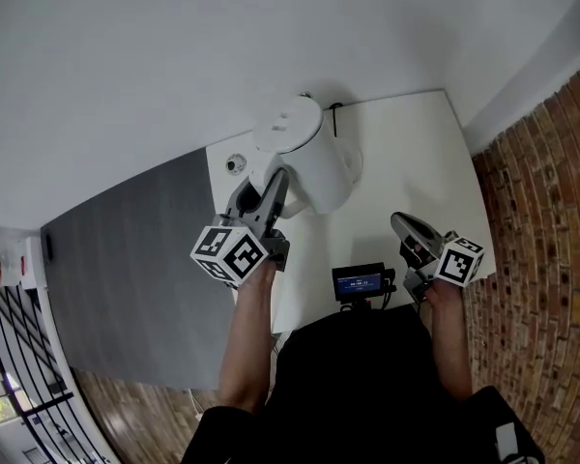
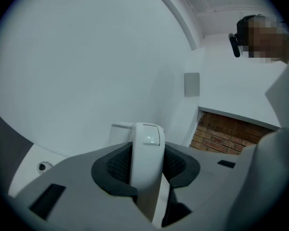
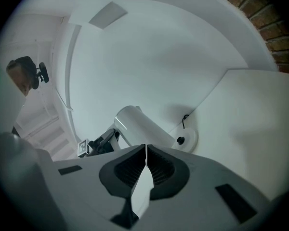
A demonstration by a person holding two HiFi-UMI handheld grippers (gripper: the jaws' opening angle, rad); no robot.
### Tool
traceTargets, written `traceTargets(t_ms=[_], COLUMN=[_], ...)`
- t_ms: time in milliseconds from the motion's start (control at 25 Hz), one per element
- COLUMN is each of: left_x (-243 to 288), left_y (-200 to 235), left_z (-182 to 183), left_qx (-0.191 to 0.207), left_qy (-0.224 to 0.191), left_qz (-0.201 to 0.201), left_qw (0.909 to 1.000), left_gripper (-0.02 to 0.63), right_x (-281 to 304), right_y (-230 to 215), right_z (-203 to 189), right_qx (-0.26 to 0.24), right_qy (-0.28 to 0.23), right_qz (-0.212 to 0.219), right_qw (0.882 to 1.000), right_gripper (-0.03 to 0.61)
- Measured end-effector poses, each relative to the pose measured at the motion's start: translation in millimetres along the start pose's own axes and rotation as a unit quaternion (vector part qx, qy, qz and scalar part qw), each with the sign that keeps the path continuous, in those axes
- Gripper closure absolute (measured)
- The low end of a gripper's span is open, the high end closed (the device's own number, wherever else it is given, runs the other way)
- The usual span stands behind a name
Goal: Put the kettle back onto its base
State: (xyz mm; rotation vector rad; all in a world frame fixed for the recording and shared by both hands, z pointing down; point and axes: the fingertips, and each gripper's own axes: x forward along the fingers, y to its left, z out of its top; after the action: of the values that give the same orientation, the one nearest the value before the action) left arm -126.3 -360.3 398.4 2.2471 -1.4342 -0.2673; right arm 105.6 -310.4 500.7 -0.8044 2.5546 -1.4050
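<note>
White kettle (image 1: 304, 158): smooth round body, flat lid, tilted over far end of white table (image 1: 416, 162). Sits just beside round white base (image 3: 189, 139) with black centre pin and cord. Left gripper (image 2: 147, 163) clamped on kettle handle (image 2: 148, 138). Right gripper (image 3: 145, 166): jaws together, nothing between, near front table edge.

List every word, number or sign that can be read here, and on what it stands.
No text is readable.
Small black device with a blue screen: print too small to read.
White plastic kettle, button on its handle: a faint symbol, unclear.
White cubes with black square markers: patterns only, no words.
</note>
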Motion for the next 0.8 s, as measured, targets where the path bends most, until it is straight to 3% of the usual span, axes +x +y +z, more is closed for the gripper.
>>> traceTargets(t_ms=[280,560,800], left_x=[48,80,92], left_y=[2,8,15], left_z=[-6,-3,-15], left_qx=[-0.017,0.034,0.048], left_qy=[0.007,0.017,0.029], left_qz=[-0.005,0.029,0.049], left_qw=[0.9998,0.9989,0.9972], left_gripper=[0.456,0.456,0.457], right_x=[-12,-26,-37], right_y=[-15,-26,-34], right_z=[7,15,20], right_qx=[0.014,0.021,0.028], right_qy=[-0.016,-0.030,-0.042], right_qz=[-0.009,-0.011,-0.016], right_qw=[1.000,0.999,0.999], right_gripper=[0.560,0.560,0.560])
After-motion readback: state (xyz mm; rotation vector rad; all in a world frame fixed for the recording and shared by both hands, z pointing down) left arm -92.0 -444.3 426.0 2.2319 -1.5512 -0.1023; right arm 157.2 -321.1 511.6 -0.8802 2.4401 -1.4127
